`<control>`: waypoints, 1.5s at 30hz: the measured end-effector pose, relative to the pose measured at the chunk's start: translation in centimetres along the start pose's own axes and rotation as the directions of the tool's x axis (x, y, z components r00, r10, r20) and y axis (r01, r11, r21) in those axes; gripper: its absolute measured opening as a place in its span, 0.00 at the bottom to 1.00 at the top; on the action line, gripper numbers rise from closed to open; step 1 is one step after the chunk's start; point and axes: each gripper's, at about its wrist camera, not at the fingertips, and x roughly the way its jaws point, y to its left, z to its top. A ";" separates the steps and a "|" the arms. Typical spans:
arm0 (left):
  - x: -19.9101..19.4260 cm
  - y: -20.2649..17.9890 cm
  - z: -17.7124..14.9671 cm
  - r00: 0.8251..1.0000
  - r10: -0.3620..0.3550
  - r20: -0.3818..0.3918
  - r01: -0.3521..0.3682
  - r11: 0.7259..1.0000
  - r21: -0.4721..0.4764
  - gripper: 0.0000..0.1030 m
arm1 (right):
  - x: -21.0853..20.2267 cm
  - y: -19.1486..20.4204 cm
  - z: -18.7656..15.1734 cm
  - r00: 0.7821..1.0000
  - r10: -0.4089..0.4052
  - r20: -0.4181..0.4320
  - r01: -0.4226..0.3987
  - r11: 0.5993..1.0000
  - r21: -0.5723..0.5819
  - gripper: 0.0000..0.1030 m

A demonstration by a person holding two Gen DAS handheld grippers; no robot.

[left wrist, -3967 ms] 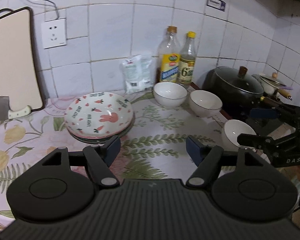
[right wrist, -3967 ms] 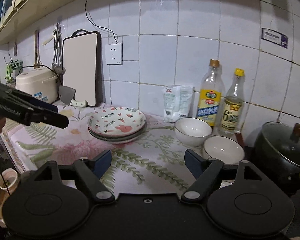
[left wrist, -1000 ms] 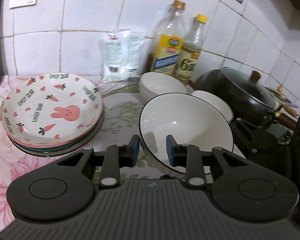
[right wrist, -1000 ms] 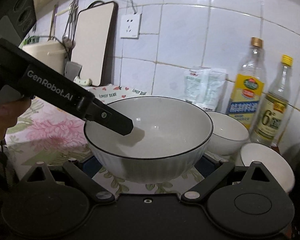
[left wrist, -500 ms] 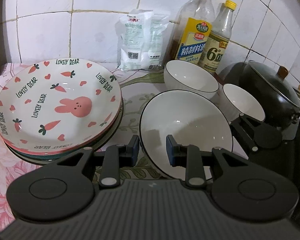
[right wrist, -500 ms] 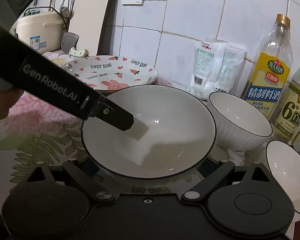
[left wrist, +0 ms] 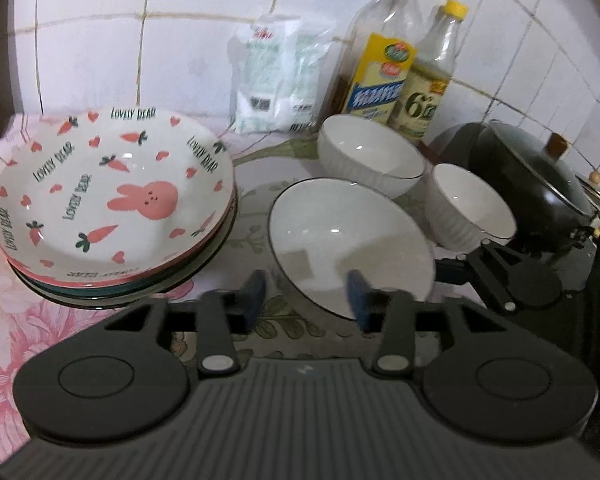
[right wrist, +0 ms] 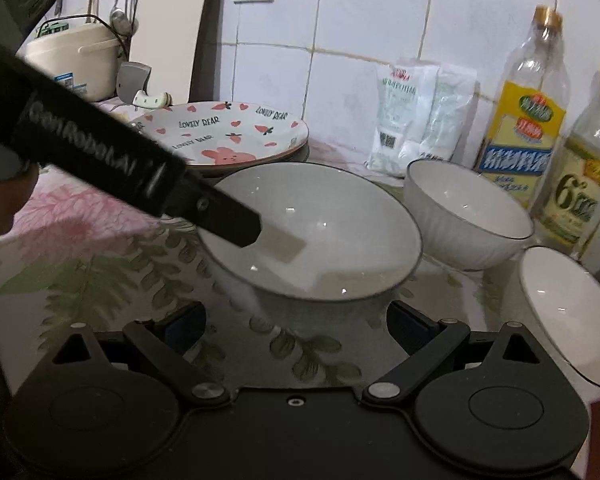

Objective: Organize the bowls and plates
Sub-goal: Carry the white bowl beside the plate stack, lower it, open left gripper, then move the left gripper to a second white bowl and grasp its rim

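A large white bowl with a dark rim (left wrist: 348, 236) (right wrist: 320, 236) sits on the floral counter, right of a stack of plates topped by a rabbit-and-carrot plate (left wrist: 112, 200) (right wrist: 224, 136). My left gripper (left wrist: 306, 294) is open, its jaws on either side of the bowl's near rim, one finger (right wrist: 220, 216) over the bowl in the right wrist view. My right gripper (right wrist: 296, 322) is open and empty, just in front of the bowl. Two smaller white bowls (left wrist: 370, 156) (left wrist: 470, 208) stand behind and to the right.
Two oil bottles (left wrist: 380, 60) (left wrist: 430, 80) and a white bag (left wrist: 278, 76) stand against the tiled wall. A black lidded pot (left wrist: 532, 184) is at the right. A rice cooker (right wrist: 76, 60) and cutting board (right wrist: 168, 20) are at the far left.
The left gripper has opened and let go of the large bowl's rim, and the bowl now rests on the counter. The right gripper has drawn back a little from under it.
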 end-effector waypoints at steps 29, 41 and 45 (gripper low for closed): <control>-9.0 -7.7 -0.8 0.996 -0.062 -0.058 0.070 0.988 0.137 0.65 | -17.2 1.1 -0.6 0.937 -0.313 0.154 0.328 0.941 -0.085 0.96; -8.9 -11.8 2.4 0.984 -0.158 -0.076 0.169 0.973 0.155 0.69 | -18.1 -3.3 -0.7 0.947 -0.302 0.109 0.285 0.947 0.150 0.96; -7.3 -12.8 4.2 0.977 -0.192 -0.094 0.204 0.970 0.136 0.69 | -17.1 -4.4 -0.5 0.957 -0.264 0.116 0.240 0.952 0.191 0.96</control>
